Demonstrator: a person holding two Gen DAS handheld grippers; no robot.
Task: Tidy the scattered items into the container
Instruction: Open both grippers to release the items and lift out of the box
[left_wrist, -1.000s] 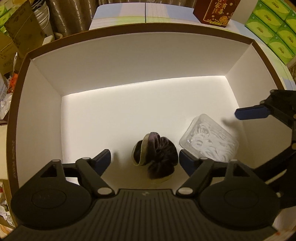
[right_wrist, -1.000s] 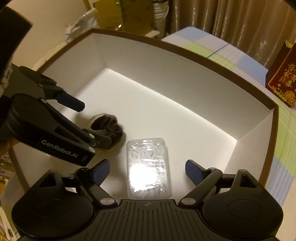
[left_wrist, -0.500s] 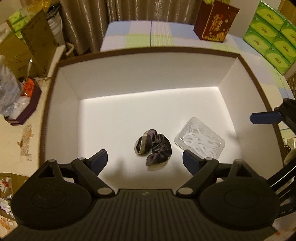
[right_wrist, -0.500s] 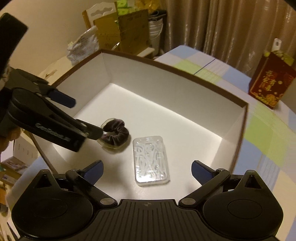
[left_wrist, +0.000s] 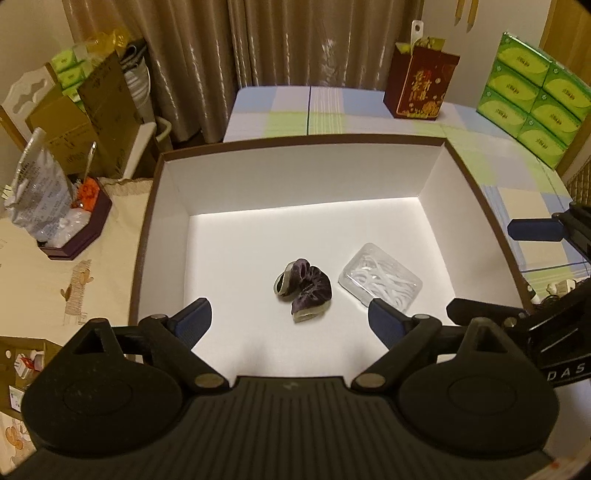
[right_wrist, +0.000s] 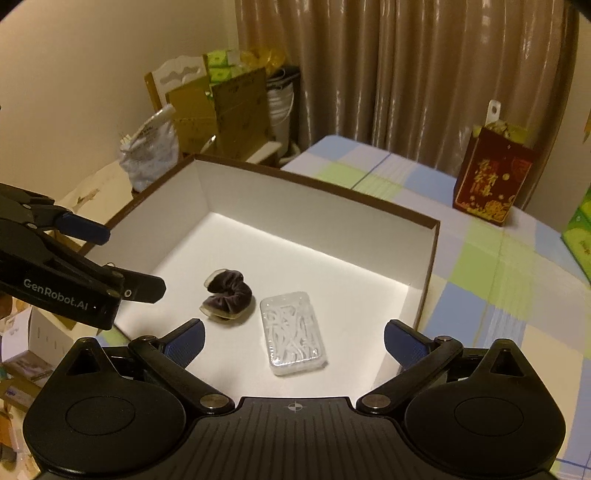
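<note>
- My left gripper (left_wrist: 288, 323) is opening, nothing between its jaws; my right gripper (right_wrist: 293, 341) stands wide and empty.
- Inside the box (left_wrist: 295, 173), the scrunchie (left_wrist: 303, 288) and clear case (left_wrist: 380, 285) lie side by side: tidying looks done.
- "GenRobot.AI" marks the left gripper.

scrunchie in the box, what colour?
Dark purple velvet scrunchie with a pale beige edge; clearest in the left wrist view.

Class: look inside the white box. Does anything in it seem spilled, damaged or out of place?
Nothing stands out. The scrunchie and the clear plastic case lie side by side on the floor of the box; the case looks closed, nothing spilled.
</note>
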